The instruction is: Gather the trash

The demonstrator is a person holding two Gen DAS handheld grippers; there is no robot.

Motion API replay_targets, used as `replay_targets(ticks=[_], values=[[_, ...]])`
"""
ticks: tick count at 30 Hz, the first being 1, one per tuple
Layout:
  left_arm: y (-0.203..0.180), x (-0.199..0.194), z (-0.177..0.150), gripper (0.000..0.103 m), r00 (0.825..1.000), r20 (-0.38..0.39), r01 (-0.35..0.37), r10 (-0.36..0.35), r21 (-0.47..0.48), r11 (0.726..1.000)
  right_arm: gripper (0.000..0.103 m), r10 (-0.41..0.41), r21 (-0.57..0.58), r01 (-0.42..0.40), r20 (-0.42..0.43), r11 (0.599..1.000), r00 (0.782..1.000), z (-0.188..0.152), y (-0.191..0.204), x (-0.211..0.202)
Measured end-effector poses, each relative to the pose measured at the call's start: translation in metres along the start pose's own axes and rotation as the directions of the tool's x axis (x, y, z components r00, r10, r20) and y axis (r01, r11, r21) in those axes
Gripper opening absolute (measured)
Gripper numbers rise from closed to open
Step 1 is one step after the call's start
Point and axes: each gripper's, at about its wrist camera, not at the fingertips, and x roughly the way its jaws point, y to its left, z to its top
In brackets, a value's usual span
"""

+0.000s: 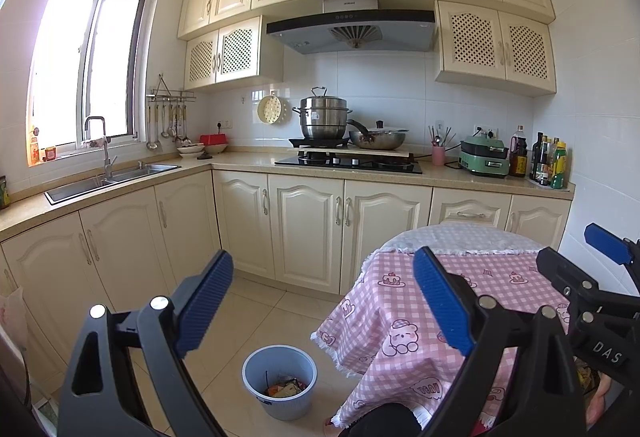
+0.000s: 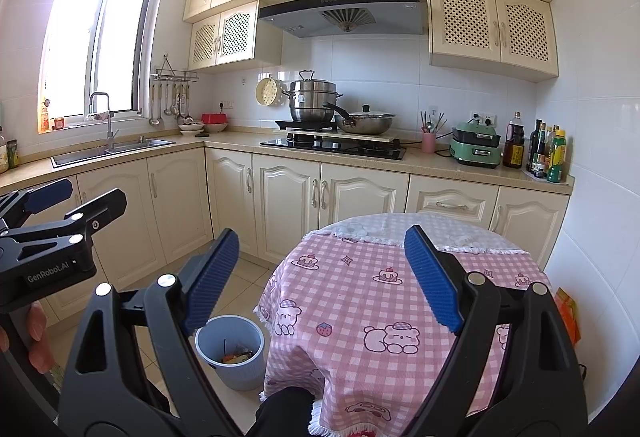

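Left wrist view looks across the kitchen with the left gripper [image 1: 324, 301] held up in the air, its blue-padded fingers spread wide and nothing between them. Below it on the tiled floor stands the grey-blue trash bin [image 1: 279, 381], with a few scraps of coloured rubbish lying in its bottom, just beside the hanging edge of the pink checked tablecloth [image 1: 400, 317]. The right gripper [image 2: 322, 277] is likewise wide apart and carries nothing, hovering above the round table [image 2: 384, 301], whose cloth top shows only its printed bears and cakes. From the right wrist view the bin sits at the table's left foot. An orange packet [image 2: 568, 313] shows at the table's far right edge, against the wall. Pots stand on the stove [image 1: 348, 161] along the back worktop [image 1: 240, 161].
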Motion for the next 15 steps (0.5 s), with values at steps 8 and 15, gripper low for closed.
replay_targets(ticks=[8,15], values=[[0.0006,0.0014,-0.0015,0.090,1.000,0.000,-0.001,0.001,0.000,1.000,0.084,0.003,-0.001,-0.003,-0.001,1.000,1.000,-0.0016,0.0023,0.0002],[-0.0002,0.0021,-0.0031,0.090,1.000,-0.001,-0.005,0.005,0.001,1.000,0.084,0.003,-0.002,-0.003,-0.001,1.000,1.000,-0.0014,0.0026,0.0005]])
